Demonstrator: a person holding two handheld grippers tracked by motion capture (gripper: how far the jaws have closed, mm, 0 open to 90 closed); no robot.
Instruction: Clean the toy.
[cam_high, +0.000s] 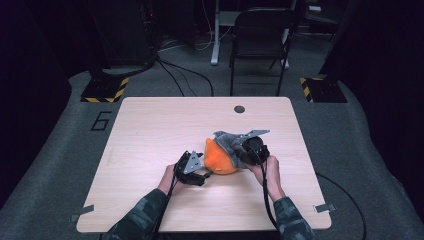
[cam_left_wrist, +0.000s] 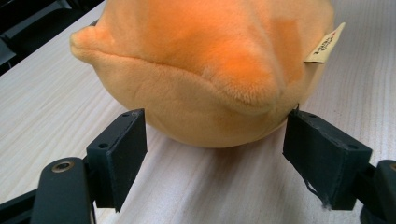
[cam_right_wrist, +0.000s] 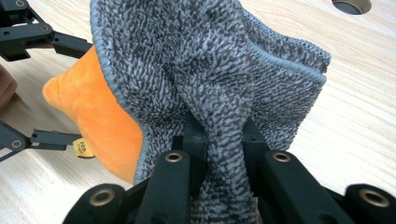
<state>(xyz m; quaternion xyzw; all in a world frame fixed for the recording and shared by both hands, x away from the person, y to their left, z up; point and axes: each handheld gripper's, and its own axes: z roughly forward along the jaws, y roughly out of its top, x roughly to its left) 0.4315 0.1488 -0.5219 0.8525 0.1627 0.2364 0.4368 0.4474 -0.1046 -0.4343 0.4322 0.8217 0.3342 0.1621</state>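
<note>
The pale wood-grain worktop fills the middle of the high view, and the work sits just right of its centre: a round orange plush toy with a grey terry cloth draped over its upper right side. Judging by how things lie, the wiping or covering of the toy is under way rather than finished: the cloth lies over only the far and right part of the plush, while the near and left flank is bare orange in the left gripper view. The right gripper, at the lower middle of its own view, has its jaws clamped on a bunched fold of the grey cloth, so the cloth is firmly in hand and can be drawn further across. The left gripper stands at the bottom of its view with its jaws apart, one on either side of the toy's underside, the right pad close against the plush and the left one clear of it, so the toy is not pinched and rests on the worktop. A small cream sewn-in label sticks out at the toy's upper right there. What seems left is to pull the cloth over the uncovered side.
</note>
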